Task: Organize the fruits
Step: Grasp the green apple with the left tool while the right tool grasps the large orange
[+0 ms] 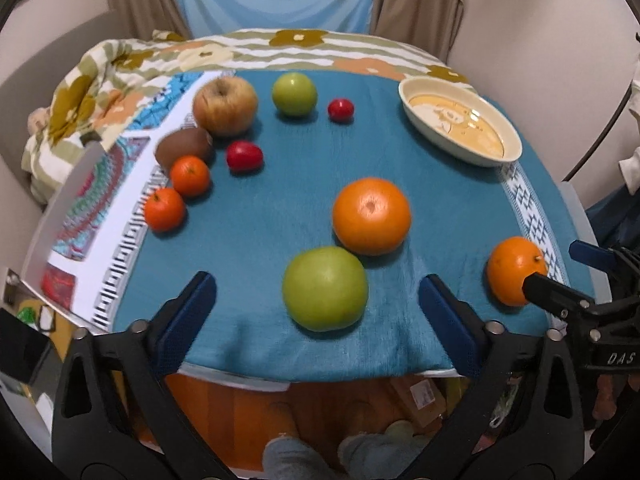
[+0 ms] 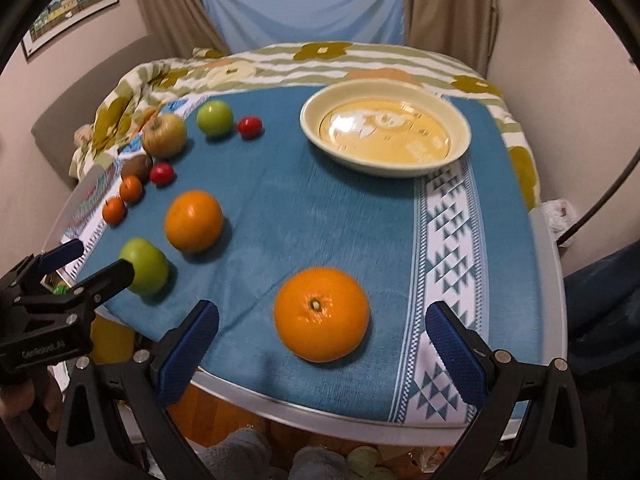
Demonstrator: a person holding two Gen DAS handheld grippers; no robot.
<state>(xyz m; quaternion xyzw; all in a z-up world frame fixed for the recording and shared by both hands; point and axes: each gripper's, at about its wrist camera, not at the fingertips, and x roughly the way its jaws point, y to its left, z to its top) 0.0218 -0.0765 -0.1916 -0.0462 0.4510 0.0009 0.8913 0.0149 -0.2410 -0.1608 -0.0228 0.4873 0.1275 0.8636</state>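
A green apple [image 1: 325,288] lies just ahead of my left tongs [image 1: 316,304], between the two fingers, which stand wide apart and hold nothing. An orange [image 2: 321,314] lies the same way before my right tongs [image 2: 322,332], also spread wide and empty. Both fruits sit near the front edge of the blue cloth [image 2: 320,220]. Beyond the right tongs the cloth is free up to the cream bowl [image 2: 316,130]. A second orange [image 1: 371,216] is just behind the apple; the smaller fruits are far left.

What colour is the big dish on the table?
Cream rim with a yellow-orange centre; the dish shows best in the right wrist view.
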